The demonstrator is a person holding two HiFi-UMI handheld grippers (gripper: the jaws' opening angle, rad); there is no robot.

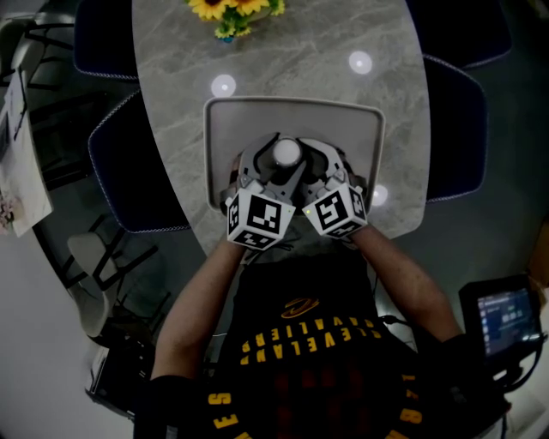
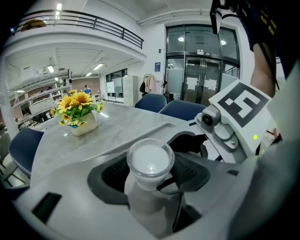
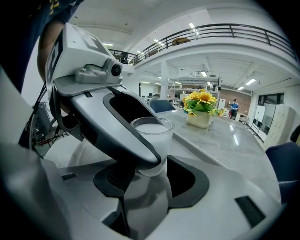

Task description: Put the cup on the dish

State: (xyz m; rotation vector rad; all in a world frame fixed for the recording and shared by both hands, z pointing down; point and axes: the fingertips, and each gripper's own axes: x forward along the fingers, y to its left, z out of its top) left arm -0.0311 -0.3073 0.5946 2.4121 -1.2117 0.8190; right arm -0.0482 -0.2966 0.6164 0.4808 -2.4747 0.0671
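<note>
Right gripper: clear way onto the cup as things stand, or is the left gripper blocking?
Likely only partly. The cup stands between the jaws of the right gripper, but a jaw of the left gripper crosses the cup's near side, so a clean grip from both sides looks blocked there.

The head view is dim and underexposed, darkest toward its corners. Round reflections of lamps glare on the table (image 1: 343,94) beyond the far corners of the dish (image 1: 257,103). Both gripper views are brighter, lit by ceiling lights (image 2: 58,7), with fisheye bending, black corners and a softly blurred foreground.
</note>
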